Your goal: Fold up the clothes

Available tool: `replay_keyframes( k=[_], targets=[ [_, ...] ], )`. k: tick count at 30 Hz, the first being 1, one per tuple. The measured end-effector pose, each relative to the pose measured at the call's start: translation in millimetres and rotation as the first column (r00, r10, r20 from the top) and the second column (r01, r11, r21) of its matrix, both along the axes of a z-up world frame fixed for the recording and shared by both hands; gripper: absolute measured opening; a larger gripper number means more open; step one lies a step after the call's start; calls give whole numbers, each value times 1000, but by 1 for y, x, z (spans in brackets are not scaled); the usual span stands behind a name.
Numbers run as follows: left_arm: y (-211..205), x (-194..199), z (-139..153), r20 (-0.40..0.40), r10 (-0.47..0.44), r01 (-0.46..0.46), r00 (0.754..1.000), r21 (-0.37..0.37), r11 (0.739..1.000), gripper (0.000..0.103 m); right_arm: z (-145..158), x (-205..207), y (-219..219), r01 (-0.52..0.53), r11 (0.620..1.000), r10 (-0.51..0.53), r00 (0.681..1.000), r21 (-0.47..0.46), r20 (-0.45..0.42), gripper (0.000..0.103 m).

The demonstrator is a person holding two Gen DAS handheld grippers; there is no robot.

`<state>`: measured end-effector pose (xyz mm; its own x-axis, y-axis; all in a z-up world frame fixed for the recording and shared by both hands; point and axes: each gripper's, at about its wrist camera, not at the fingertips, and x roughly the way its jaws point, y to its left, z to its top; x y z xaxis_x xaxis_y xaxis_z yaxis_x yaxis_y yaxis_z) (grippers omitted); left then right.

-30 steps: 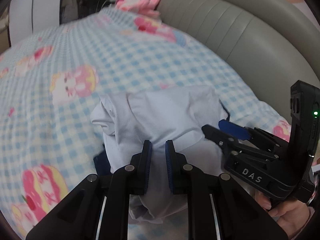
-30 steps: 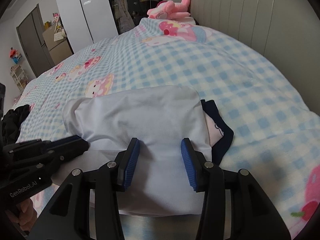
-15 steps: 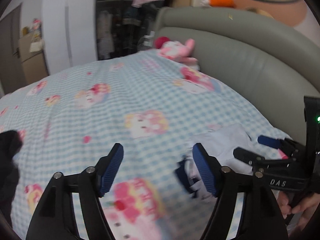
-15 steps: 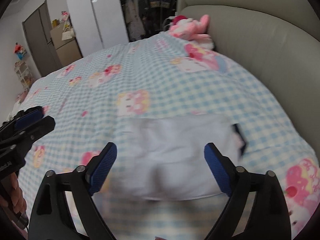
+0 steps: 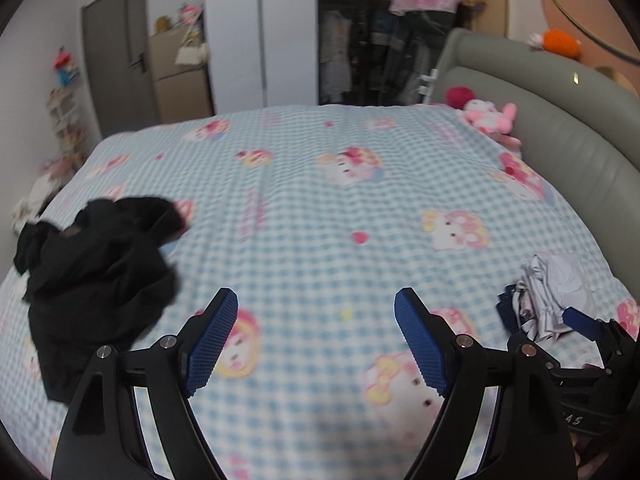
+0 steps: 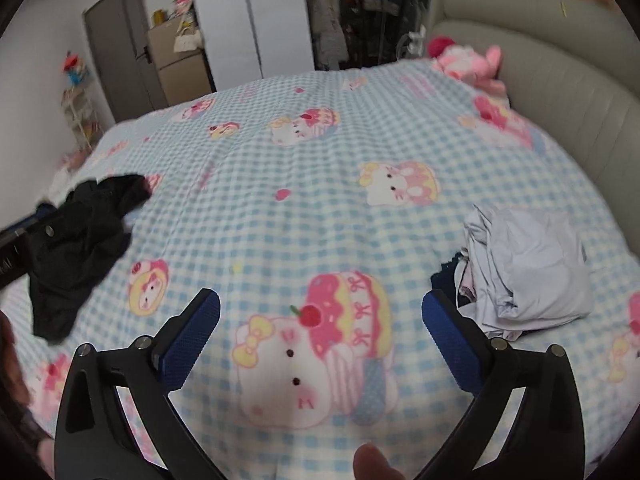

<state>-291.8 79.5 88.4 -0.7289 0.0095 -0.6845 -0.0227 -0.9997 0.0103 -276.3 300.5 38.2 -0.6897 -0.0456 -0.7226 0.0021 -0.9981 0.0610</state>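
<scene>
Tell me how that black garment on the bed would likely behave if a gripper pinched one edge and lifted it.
The black garment lies crumpled in loose folds on the bed, so it is probably floppy and would drape and unfurl rather than hold shape. It looks thin, so likely light. Being bunched, a pinch may catch several layers at once.

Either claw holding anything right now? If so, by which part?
Nothing held. Left claw and right claw are both open over the bedspread; the folded white garment and black garment lie untouched.
</scene>
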Motion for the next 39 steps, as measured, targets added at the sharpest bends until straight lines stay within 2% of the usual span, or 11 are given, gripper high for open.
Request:
replay_keyframes(
  k=[3, 6, 9, 11, 16, 21, 25, 28, 31, 34, 39],
  targets=[
    [-24, 19, -5, 1, 26, -26, 1000, 0, 1000, 83, 2, 11, -27, -49, 999, 49, 999, -6, 3, 102],
    [-35, 51, -16, 2, -4, 4, 1000, -17, 1000, 83, 3, 33, -48, -63, 998, 64, 998, -29, 5, 102],
    [-46, 101, -25, -33, -35, 34, 999, -35, 999, 83, -1, 77, -63, -59, 998, 58, 998, -25, -33, 102],
    [-55, 130, -30, -55, -17, 15, 998, -23, 1000, 84, -9, 106, -72, -79, 996, 78, 997, -41, -24, 102],
    [-70, 198, -42, -51, 43, -44, 998, -15, 999, 84, -23, 174, -82, -152, 985, 151, 988, -87, -20, 102],
    [-71, 255, -45, -65, 63, -62, 996, 18, 998, 87, -19, 228, -77, -142, 987, 140, 990, -78, -34, 102],
    [-63, 284, -47, -83, 53, -52, 995, 14, 999, 90, -14, 261, -68, -70, 996, 67, 996, -48, -61, 102],
    [-61, 300, -53, -79, 52, -49, 996, 41, 998, 93, -11, 286, -61, -15, 1000, 13, 996, -26, -83, 102],
    [-55, 313, -60, -77, 53, -49, 996, 60, 997, 94, -20, 306, -57, -3, 999, 0, 998, -40, -66, 102],
    [-47, 323, -67, -64, 22, -18, 998, 67, 998, 94, -26, 313, -52, 4, 997, -8, 999, -78, -48, 102],
    [-46, 323, -77, -31, 14, -12, 999, 74, 997, 94, -25, 310, -54, 8, 998, -11, 999, -68, -51, 102]
  ],
)
